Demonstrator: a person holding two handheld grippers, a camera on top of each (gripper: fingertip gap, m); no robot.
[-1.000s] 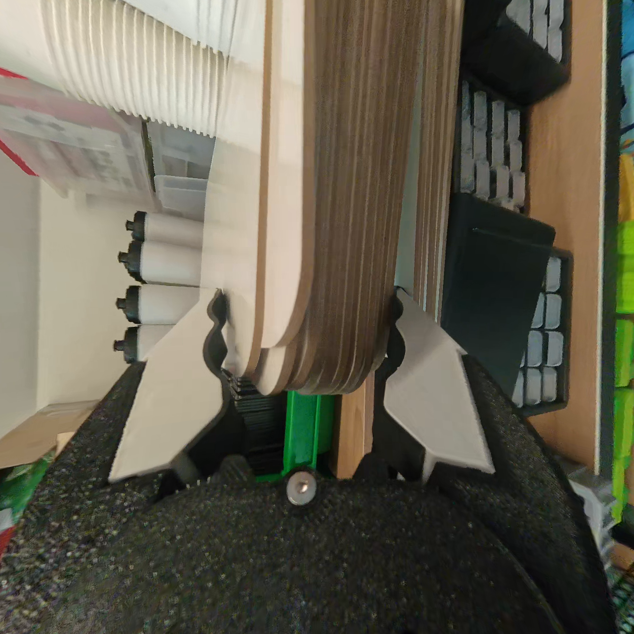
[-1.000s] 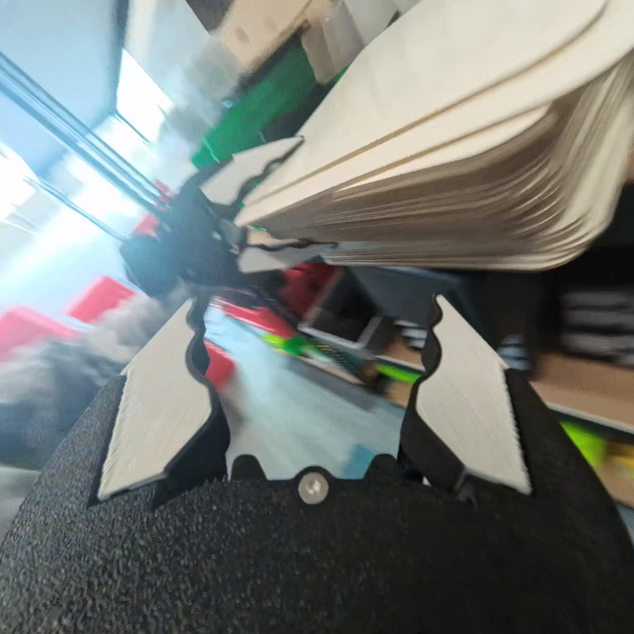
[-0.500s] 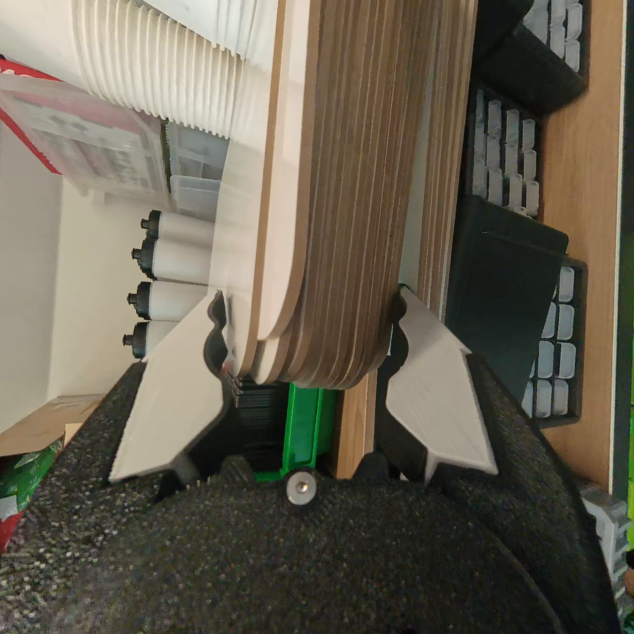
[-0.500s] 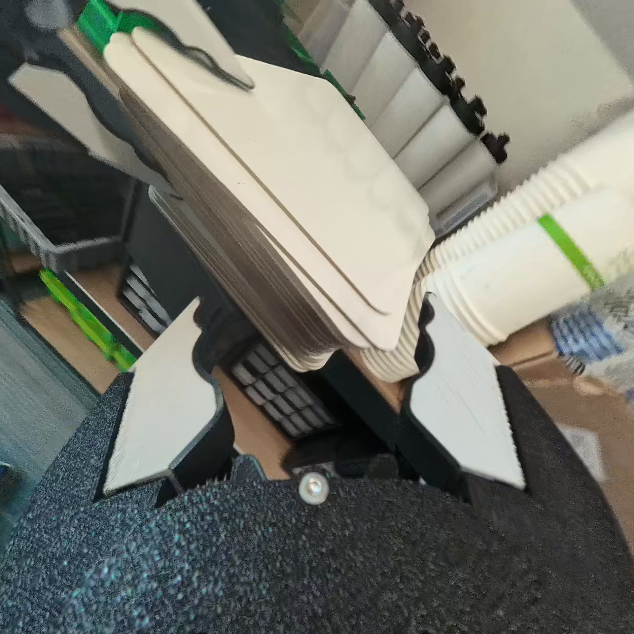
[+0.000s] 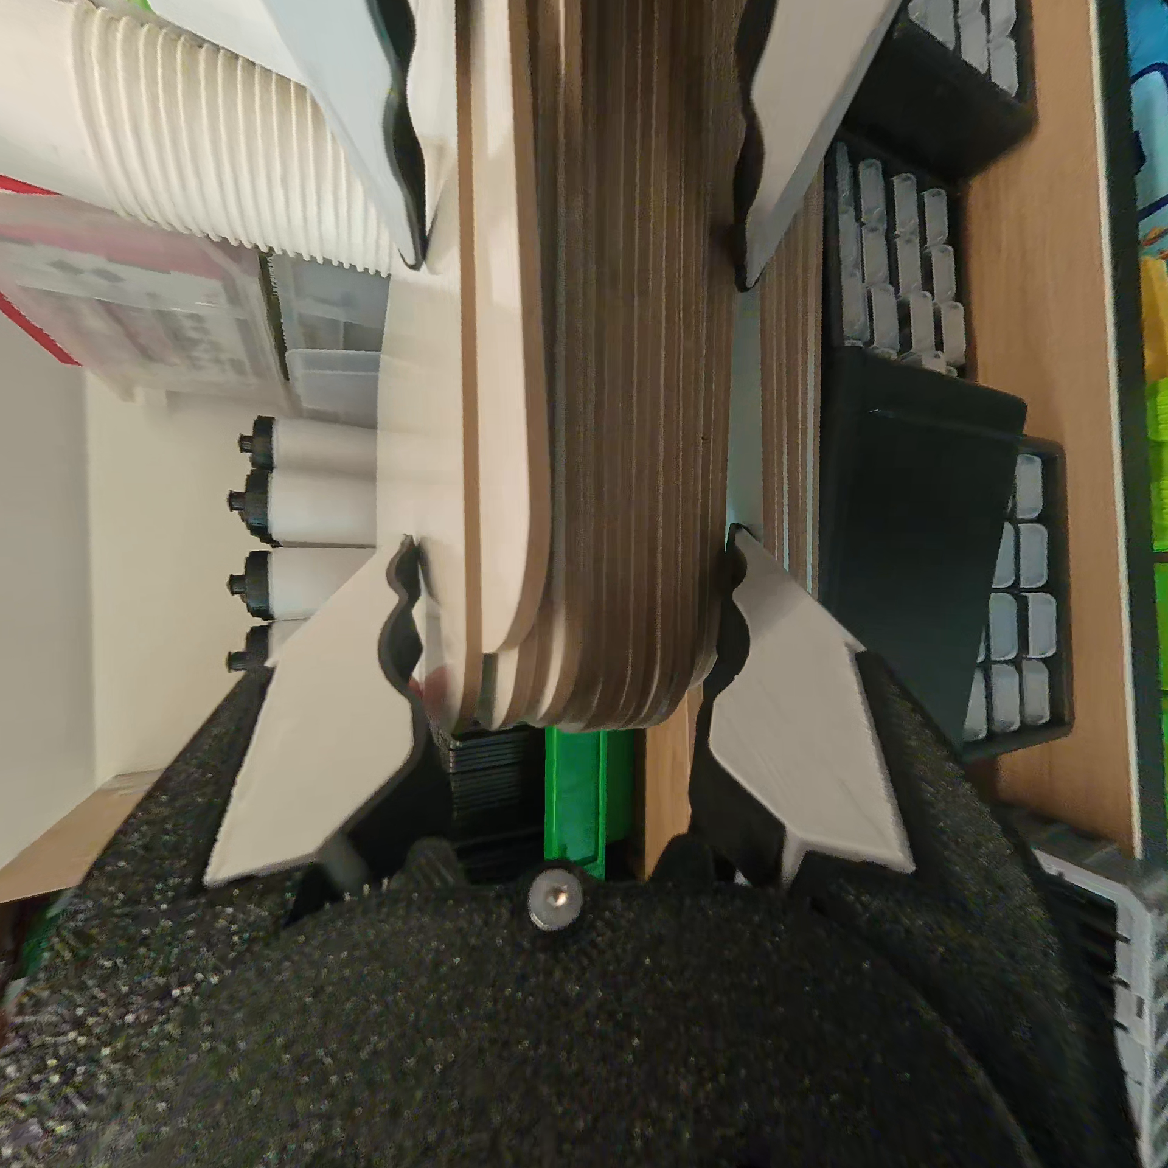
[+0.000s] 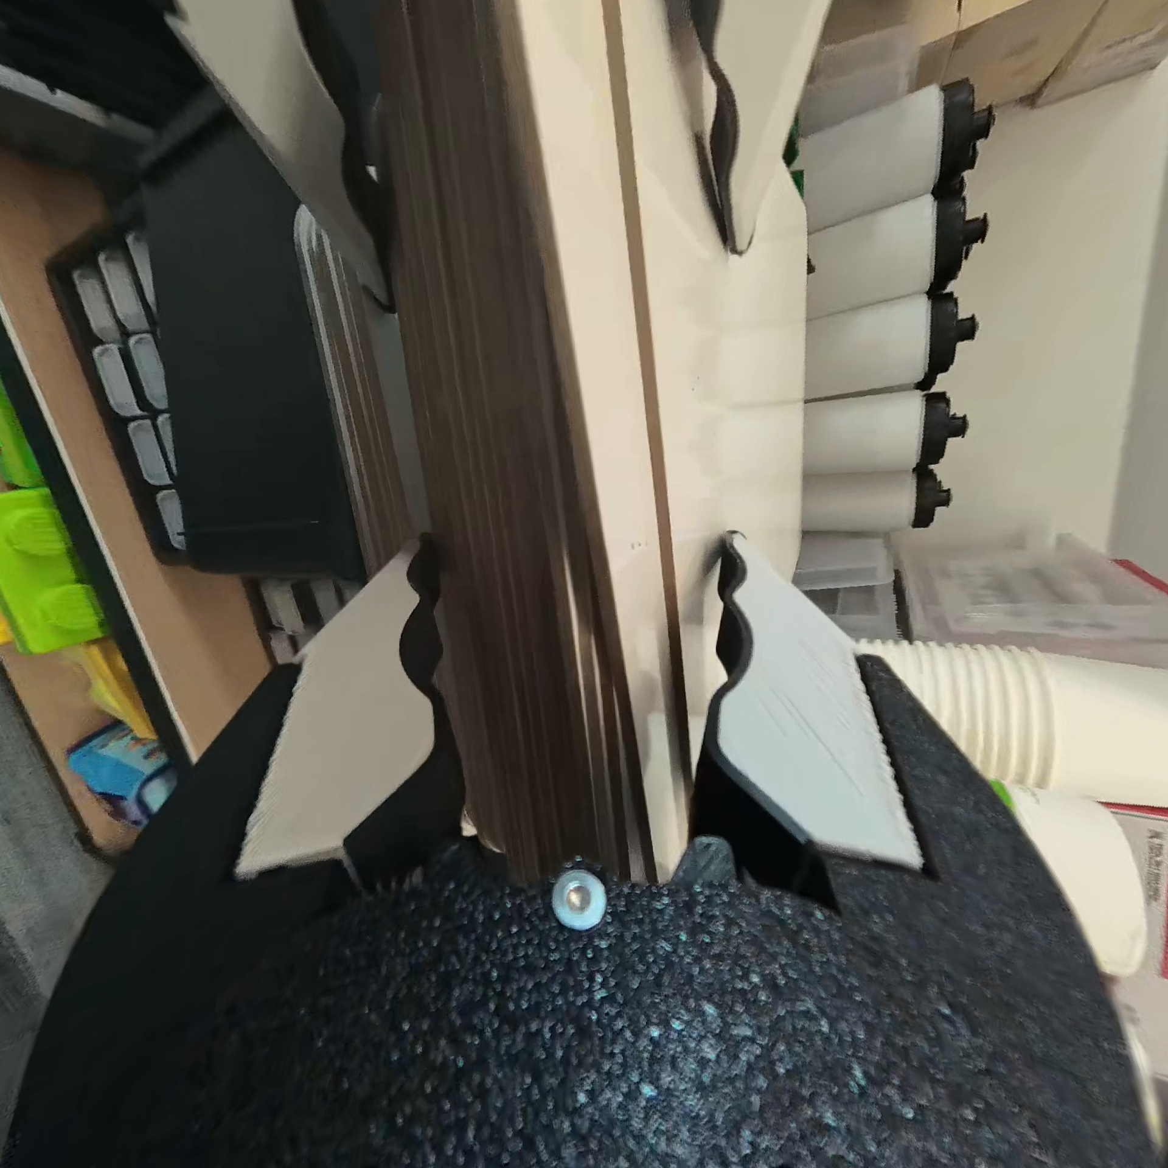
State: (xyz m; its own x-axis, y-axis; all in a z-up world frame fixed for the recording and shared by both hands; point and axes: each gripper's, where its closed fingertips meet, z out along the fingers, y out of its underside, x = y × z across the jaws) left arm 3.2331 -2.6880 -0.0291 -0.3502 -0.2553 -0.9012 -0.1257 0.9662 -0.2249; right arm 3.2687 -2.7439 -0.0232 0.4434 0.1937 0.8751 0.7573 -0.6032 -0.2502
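Note:
A thick stack of thin wooden boards point(image 5: 632, 379), pale faces and dark brown edges, stands on edge between both grippers. My left gripper point(image 5: 572, 550) is shut on its near end, a finger pressed on each side. My right gripper point(image 6: 581, 543) clamps the opposite end of the stack point(image 6: 505, 379), which runs deep between its fingers. In the left wrist view the right gripper point(image 5: 581, 126) shows at the top, straddling the boards. In the right wrist view the left gripper point(image 6: 537, 139) shows at the top in the same way.
A stack of white paper cups point(image 5: 189, 145) lies beside the boards, also in the right wrist view point(image 6: 986, 714). White rollers with black caps point(image 5: 303, 505) line the pale wall. A black tray of grey blocks point(image 5: 897, 253) and a black box point(image 5: 904, 537) sit on a wooden shelf point(image 5: 1043, 442).
My right gripper swung in from the side, came around the far end of the stack and narrowed onto it. My left gripper kept its hold and barely moved.

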